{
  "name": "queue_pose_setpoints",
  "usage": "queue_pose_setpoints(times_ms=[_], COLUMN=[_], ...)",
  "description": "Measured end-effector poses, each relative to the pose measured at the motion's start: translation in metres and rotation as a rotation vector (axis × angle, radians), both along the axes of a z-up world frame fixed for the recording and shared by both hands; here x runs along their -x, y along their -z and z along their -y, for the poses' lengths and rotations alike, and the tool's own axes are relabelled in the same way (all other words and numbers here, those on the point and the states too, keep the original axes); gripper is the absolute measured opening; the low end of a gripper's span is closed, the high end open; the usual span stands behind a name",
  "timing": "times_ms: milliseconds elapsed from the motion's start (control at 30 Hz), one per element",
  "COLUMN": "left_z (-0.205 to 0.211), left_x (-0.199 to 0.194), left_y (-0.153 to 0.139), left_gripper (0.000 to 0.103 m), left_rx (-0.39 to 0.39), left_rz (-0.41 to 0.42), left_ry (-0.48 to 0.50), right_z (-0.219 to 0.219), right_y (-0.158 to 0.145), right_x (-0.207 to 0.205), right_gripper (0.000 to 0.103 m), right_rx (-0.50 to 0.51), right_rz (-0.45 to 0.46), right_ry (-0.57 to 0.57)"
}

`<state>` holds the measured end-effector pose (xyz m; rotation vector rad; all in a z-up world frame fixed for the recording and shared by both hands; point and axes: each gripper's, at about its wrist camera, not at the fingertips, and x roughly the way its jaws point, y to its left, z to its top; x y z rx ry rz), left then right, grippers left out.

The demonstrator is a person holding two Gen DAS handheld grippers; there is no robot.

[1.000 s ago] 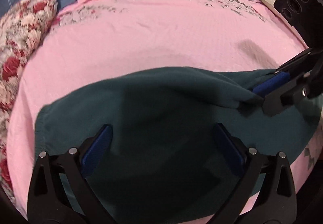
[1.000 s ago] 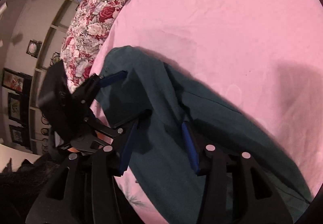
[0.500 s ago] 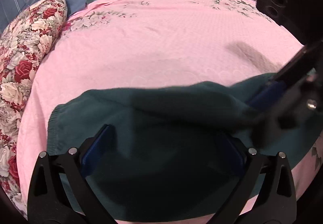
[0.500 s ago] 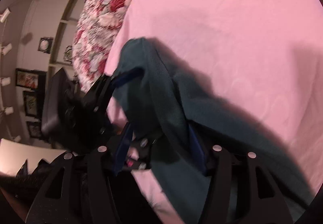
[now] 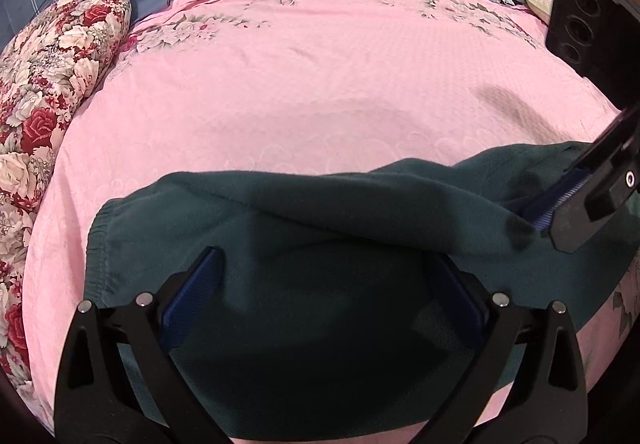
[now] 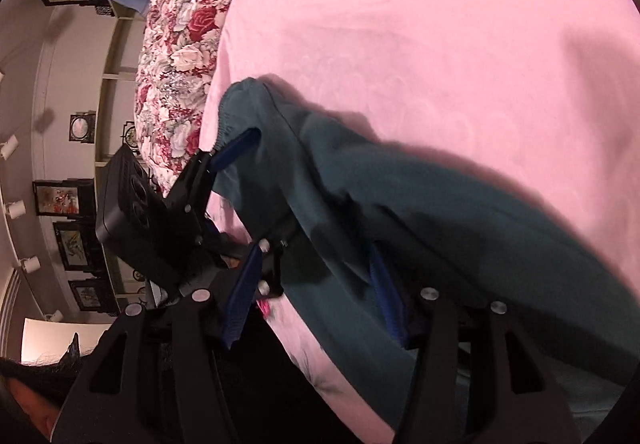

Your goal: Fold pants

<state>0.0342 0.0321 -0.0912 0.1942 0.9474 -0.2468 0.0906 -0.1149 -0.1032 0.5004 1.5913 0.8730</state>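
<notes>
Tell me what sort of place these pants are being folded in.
Most likely a bedroom at home. The dark green pants lie on a bed with a pink sheet, a rose-print pillow sits at its edge, and framed pictures hang on the wall.

One pair of dark teal pants (image 5: 320,264) – two grippers, the left gripper (image 5: 324,284) and the right gripper (image 6: 316,292). One pink bedspread (image 5: 320,84), one floral pillow (image 5: 52,92) – several framed pictures (image 6: 54,200) on the wall.

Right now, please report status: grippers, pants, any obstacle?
Both grippers open over dark green pants on pink bedsheet. Floral pillow lies aside.
</notes>
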Motion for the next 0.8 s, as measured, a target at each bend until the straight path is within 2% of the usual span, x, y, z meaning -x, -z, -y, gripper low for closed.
queue_pose_setpoints(times_ms=[67, 133, 233, 367, 467, 533, 600, 667, 800], left_z=[0.001, 0.001, 0.001, 0.001, 0.0, -0.001, -0.001, -0.002, -0.002], left_x=[0.0, 0.0, 0.0, 0.002, 0.002, 0.001, 0.001, -0.001, -0.001], left_y=[0.0, 0.0, 0.0, -0.001, -0.001, 0.0, 0.0, 0.0, 0.0], left_gripper=[0.101, 0.101, 0.101, 0.101, 0.101, 0.101, 0.101, 0.101, 0.101], left_rx=[-0.004, -0.007, -0.011, -0.013, -0.01, -0.003, 0.003, 0.01, 0.014], left_rz=[-0.001, 0.0, 0.004, 0.008, 0.007, 0.004, 0.0, -0.006, -0.01], left_ry=[0.001, 0.002, 0.0, -0.001, -0.001, -0.001, -0.001, 0.0, -0.001], right_z=[0.005, -0.002, -0.023, -0.04, -0.031, -0.012, 0.008, 0.011, 0.004], right_y=[0.007, 0.01, 0.009, 0.001, 0.007, 0.005, 0.006, 0.008, 0.007], right_x=[-0.001, -0.007, -0.019, -0.036, -0.046, -0.051, -0.056, -0.06, -0.063], right_gripper=[0.057, 0.057, 0.059, 0.059, 0.059, 0.059, 0.058, 0.058, 0.058], right_rx=[-0.027, -0.046, -0.059, -0.047, -0.099, -0.14, -0.18, -0.215, -0.177], right_rz=[-0.038, -0.038, 0.008, 0.124, 0.137, 0.193, 0.189, 0.169, 0.214], right_ry=[0.036, 0.044, 0.042, 0.063, 0.145, 0.241, 0.315, 0.327, 0.338])
